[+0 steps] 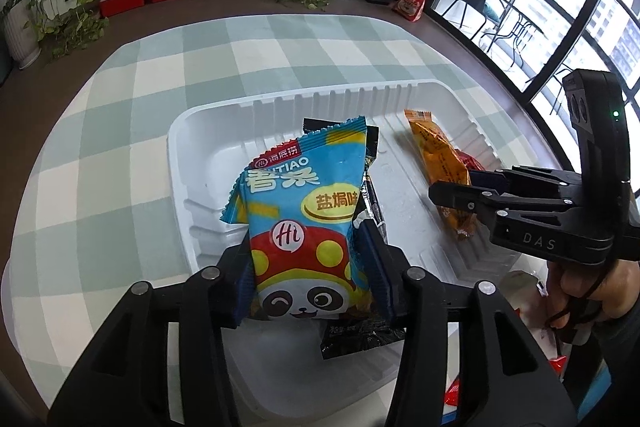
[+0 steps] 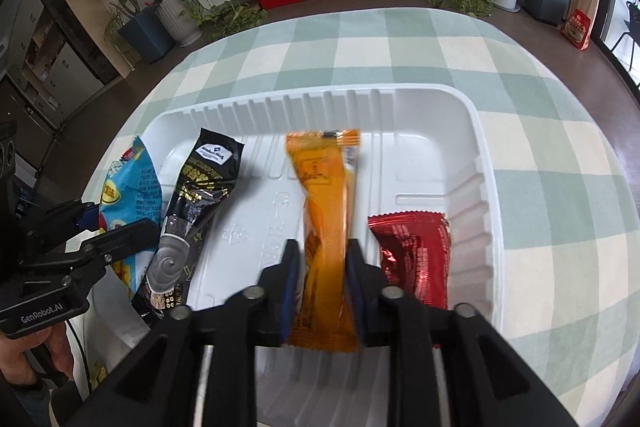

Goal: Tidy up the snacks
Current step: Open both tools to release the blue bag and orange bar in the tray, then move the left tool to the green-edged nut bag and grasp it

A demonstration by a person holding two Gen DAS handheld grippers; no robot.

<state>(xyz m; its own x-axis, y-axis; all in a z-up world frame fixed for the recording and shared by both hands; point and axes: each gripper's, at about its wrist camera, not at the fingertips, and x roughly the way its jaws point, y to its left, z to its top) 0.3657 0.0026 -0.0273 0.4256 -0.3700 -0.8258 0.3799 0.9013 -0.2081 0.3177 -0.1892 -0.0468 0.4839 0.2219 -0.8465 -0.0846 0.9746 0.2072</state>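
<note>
The tray (image 2: 486, 163) is smooth white moulded plastic with ribbed walls. Inside it, the orange packet (image 2: 326, 195), red packet (image 2: 416, 255) and black packet (image 2: 200, 195) look like glossy foil film. The checked cloth (image 2: 560, 147) under the tray seems matt, perhaps woven.

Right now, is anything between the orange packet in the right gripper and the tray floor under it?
Nothing visible. The orange packet hangs over bare white tray, between the black packet and the red packet.

Both grippers are black plastic with silver rivets and blue finger pads. The right gripper (image 1: 448, 193) bears "DAS" lettering and a green light; the left gripper (image 2: 132, 231) reads "GenRobot.AI". A thin dark cable, perhaps a strap, runs beside the hand (image 1: 592, 291).
</note>
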